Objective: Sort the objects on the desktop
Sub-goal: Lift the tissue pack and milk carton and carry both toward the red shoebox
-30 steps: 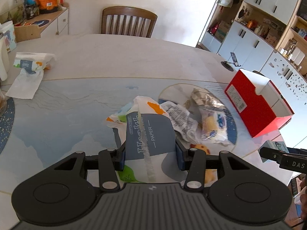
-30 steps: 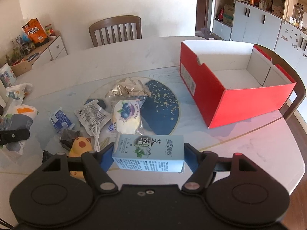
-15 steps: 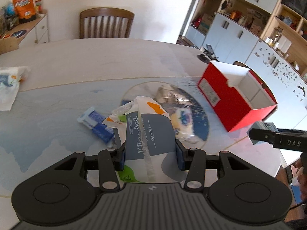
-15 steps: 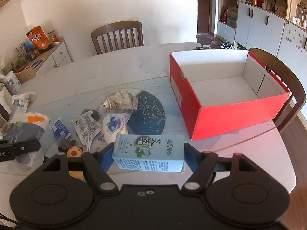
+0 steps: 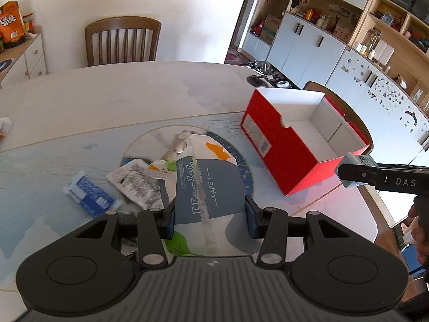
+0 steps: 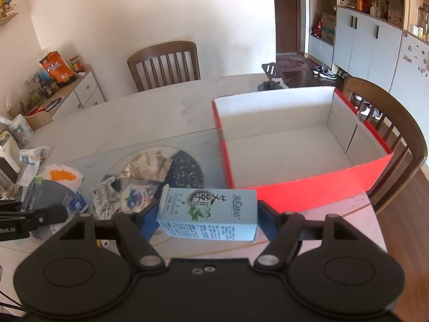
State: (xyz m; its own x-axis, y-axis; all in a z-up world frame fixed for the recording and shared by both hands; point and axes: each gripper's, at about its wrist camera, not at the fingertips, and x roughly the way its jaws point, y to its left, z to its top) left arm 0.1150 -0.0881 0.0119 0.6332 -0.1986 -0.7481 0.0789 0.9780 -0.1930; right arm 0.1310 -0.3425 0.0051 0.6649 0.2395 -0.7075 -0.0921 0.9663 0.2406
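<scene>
My left gripper is shut on a grey and white tissue pack and holds it above the table, left of the red box. My right gripper is shut on a light blue carton and holds it just in front of the red box's near wall. The box is open and its white inside is bare. The right gripper with the carton also shows at the right edge of the left wrist view. The left gripper with the pack shows at the left of the right wrist view.
Loose packets lie on the round blue mat: a silver bag, a white printed packet, a blueberry packet, a small blue pack. Chairs stand behind the table and beside the box. A phone stand sits at the far edge.
Both grippers have moved right toward the red box with their loads. The box is now larger and closer in both views.
</scene>
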